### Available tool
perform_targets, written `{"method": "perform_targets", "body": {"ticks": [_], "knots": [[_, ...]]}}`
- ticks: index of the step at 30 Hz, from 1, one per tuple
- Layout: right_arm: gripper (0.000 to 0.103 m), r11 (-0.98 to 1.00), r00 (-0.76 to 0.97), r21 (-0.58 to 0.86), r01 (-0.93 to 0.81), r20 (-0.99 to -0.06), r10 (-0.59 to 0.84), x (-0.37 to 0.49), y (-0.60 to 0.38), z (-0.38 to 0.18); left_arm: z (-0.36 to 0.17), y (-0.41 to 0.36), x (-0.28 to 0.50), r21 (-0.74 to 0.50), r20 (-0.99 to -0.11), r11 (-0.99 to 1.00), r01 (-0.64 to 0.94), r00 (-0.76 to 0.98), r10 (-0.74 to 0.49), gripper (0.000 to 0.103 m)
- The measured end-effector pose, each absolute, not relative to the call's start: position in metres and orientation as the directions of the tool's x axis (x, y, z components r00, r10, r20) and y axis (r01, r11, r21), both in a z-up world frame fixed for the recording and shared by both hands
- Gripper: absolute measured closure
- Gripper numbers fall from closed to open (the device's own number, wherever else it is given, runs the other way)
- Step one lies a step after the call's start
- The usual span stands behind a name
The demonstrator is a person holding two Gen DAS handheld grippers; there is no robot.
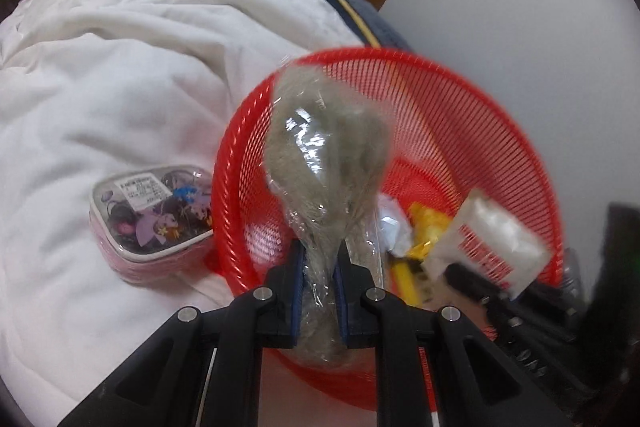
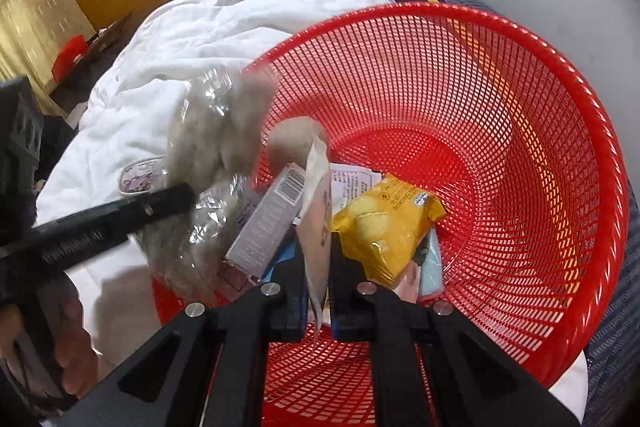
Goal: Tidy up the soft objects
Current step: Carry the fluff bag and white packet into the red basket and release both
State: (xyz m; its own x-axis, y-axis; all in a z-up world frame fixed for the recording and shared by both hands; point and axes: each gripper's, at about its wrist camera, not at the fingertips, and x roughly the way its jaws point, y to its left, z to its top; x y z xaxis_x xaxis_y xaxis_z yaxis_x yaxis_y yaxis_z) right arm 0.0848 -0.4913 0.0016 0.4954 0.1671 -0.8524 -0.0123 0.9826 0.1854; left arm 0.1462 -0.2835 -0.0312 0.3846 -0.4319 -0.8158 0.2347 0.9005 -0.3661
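My left gripper (image 1: 320,251) is shut on the lower part of a grey plush toy (image 1: 328,155) wrapped in clear plastic. It holds the toy upright over the near left rim of the red mesh basket (image 1: 460,67). My right gripper (image 2: 318,251) is shut on a thin white packet (image 2: 318,187), held edge-on over the inside of the basket (image 2: 520,67). The right wrist view also shows the plush toy (image 2: 212,131) at the left, with the left gripper (image 2: 172,201) around it. A pink pouch with a clear top (image 1: 152,223) lies on the white duvet, left of the basket.
Inside the basket lie a yellow snack packet (image 2: 384,223), a grey box (image 2: 272,223) and other small packs. The rumpled white duvet (image 1: 120,67) covers the bed. Beyond it are wooden doors and a white wall. A hand (image 2: 72,339) grips the left tool.
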Motion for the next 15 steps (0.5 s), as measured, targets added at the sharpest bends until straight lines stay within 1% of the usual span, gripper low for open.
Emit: {"method": "perform_targets", "body": {"ticks": [6, 12, 14, 15], "knots": [[0.095, 0.989, 0.468, 0.146, -0.024, -0.873, 0.14, 0.0857, -0.4881, -0.0066, -0.0313, -0.2856, 0.1438, -0.347, -0.818, 0.904, 0.248, 0.392, -0.421, 0.091], [0.095, 0.992, 0.475, 0.121, -0.024, -0.872, 0.118, 0.0835, -0.4874, -0.0066, -0.0312, -0.293, 0.1473, -0.332, -0.826, 0.91, 0.249, 0.388, -0.408, 0.09], [0.095, 0.992, 0.474, 0.125, -0.025, -0.872, 0.121, 0.0847, -0.4867, -0.0065, -0.0338, -0.2934, 0.1472, -0.337, -0.824, 0.907, 0.254, 0.386, -0.414, 0.085], [0.091, 0.991, 0.474, 0.129, -0.023, -0.872, 0.124, 0.0849, -0.4868, -0.0065, -0.034, -0.2921, 0.1471, -0.349, -0.823, 0.904, 0.248, 0.38, -0.422, 0.082]]}}
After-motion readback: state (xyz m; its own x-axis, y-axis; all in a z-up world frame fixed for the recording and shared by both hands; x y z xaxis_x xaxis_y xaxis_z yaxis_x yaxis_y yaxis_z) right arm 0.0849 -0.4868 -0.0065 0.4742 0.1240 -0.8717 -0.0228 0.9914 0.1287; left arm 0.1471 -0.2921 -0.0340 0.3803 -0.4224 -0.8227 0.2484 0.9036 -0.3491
